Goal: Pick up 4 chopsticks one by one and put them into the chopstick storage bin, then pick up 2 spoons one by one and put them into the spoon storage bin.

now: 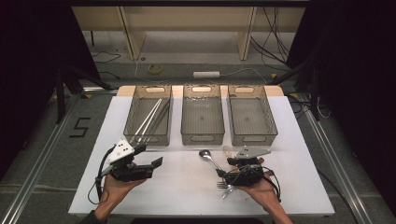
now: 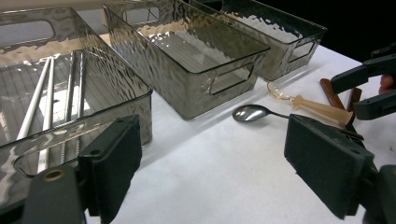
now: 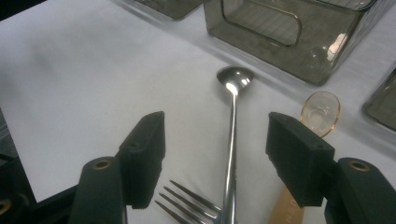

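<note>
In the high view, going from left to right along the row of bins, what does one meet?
Bin with chopsticks → middle bin → right bin.

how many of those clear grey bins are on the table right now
3, side by side along the table's far edge: the left bin holds chopsticks, the middle bin and the right bin look empty. None seems hidden.
</note>
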Available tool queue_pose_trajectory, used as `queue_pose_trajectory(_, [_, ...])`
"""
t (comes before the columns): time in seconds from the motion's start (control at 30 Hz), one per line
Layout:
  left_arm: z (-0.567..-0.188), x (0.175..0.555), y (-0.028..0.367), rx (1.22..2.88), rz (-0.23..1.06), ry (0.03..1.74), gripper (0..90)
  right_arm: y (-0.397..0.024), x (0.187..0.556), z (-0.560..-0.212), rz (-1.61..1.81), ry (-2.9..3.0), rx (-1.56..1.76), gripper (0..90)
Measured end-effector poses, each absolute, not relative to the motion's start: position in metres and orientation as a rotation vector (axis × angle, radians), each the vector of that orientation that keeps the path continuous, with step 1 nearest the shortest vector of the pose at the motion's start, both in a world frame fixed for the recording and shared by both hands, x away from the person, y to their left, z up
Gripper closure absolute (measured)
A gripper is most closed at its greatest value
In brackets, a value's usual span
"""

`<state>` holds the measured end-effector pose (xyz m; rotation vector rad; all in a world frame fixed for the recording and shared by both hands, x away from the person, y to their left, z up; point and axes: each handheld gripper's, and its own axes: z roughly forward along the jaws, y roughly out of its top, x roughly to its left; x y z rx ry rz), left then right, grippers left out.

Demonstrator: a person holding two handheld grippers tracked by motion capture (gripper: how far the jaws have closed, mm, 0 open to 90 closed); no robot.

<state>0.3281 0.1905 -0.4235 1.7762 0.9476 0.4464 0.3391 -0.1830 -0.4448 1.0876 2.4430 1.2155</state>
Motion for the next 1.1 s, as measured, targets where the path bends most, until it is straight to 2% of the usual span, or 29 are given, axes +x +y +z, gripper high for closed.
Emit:
queue_pose_trajectory(0.33, [-0.422,0.324,0.194,1.755,0.467,0.945,17.2,-0.181,0.345,-0.448,1.194,2.466,1.100,43.3])
queue_pose_trajectory(0.77, [-0.421,0.316,0.196,1.737,0.488,0.945,16.7,-0.180,0.354,-0.450,1.116,2.504,1.136,57.4])
queue_pose_trajectory(1.1, [-0.419,0.309,0.194,1.737,0.488,0.922,16.1,-0.174,0.355,-0.455,1.032,2.539,1.146,61.9])
